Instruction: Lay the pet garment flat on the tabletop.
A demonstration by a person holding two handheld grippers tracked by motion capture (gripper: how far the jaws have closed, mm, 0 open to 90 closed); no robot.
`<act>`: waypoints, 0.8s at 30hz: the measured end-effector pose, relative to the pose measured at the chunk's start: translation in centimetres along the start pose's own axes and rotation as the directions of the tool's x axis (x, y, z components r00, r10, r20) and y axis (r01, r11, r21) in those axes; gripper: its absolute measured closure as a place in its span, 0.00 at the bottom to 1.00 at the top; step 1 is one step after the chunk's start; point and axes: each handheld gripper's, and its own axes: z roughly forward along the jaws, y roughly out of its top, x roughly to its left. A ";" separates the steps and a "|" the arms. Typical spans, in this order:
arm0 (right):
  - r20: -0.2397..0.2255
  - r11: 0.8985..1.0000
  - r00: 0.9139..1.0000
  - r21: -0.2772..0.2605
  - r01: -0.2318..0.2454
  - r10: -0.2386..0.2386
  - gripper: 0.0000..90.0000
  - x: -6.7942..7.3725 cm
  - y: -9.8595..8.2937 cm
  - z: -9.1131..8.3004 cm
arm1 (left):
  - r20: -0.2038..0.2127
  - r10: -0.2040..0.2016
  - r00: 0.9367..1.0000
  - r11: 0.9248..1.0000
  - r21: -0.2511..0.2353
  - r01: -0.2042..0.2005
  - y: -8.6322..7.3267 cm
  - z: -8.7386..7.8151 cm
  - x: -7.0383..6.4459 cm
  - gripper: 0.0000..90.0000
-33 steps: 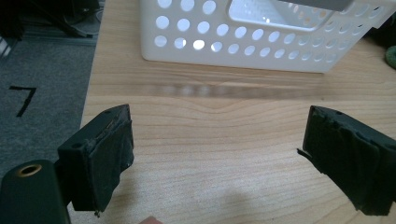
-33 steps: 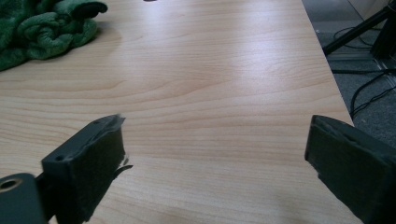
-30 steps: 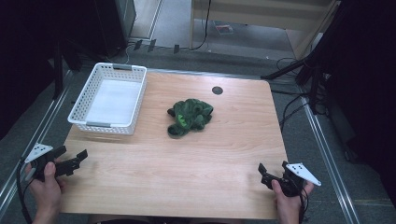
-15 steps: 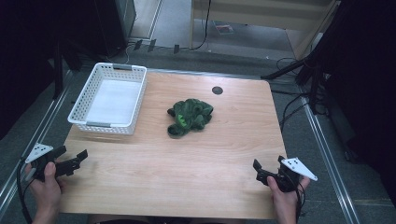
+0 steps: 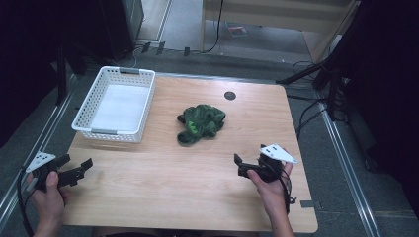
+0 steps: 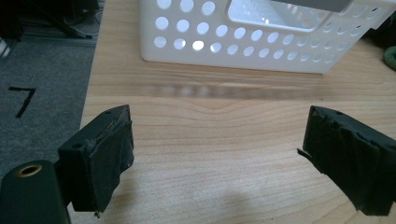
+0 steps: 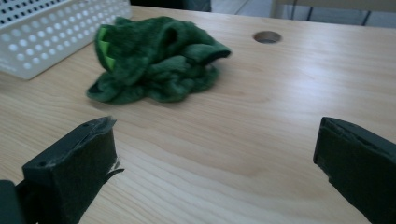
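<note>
Wooden table (image 5: pixel 148 197): left gripper (image 5: pixel 74 170) at near-left edge, right gripper (image 5: pixel 240 165) near-right; both jaws wide open, empty.

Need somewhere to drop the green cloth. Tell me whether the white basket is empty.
Empty. The white basket shows only its bare white floor from above; the green cloth lies crumpled on the table beside it.

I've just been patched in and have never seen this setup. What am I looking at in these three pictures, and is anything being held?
No robot arm here: a person holds a two-jaw tool in each hand. The high view looks down on a wooden table. The left gripper is at its near left edge, the right gripper near right. Each of the other two views rides on one gripper and looks along its black jaws. On the table sit a white perforated basket, which looks empty, and a crumpled green plush cloth. Both grippers are open, holding nothing.
</note>
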 end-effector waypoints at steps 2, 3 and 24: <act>-0.011 1.000 1.000 0.006 0.012 -0.012 0.00 0.5 0.4 0.5 | 0.000 -0.004 1.000 1.000 0.003 0.004 0.0 0.0 0.0 0.10; -0.023 0.999 0.999 0.012 0.030 -0.029 0.00 1.1 0.8 1.1 | 0.001 -0.004 1.000 1.000 0.002 0.004 0.0 0.0 0.0 0.10; -0.065 0.987 0.990 0.092 0.130 -0.124 0.00 6.9 5.9 11.2 | 0.005 0.006 1.000 1.000 0.010 -0.006 0.0 0.0 0.0 0.10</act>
